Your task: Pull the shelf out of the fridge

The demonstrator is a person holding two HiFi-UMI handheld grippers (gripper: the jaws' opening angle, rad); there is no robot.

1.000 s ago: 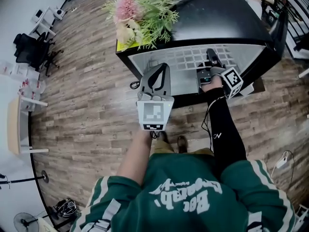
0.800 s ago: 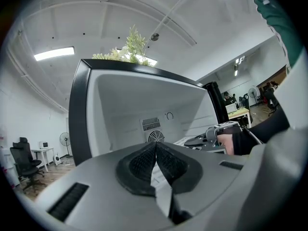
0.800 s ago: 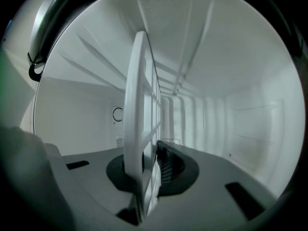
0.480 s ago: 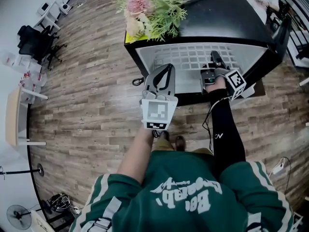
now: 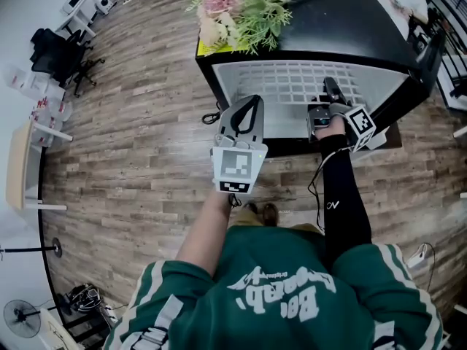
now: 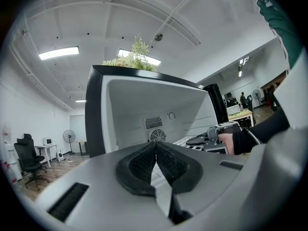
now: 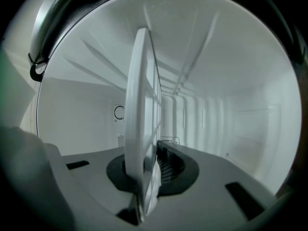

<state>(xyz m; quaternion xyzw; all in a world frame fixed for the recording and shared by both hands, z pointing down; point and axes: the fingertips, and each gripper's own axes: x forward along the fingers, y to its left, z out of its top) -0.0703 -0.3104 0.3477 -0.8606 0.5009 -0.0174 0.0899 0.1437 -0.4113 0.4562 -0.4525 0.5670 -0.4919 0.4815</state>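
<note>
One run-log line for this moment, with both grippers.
right gripper: shut on shelf | left gripper: shut, empty, in front of fridge

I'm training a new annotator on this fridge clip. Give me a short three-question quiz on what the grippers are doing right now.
1. True or false: the left gripper is shut on the shelf.
2. The right gripper holds: A) nothing, B) the shelf's front edge, C) a bottle.
3. Fill in: on top of the fridge lie ____.
Key: 1 false, it is shut on nothing; 2 B; 3 flowers.
</note>
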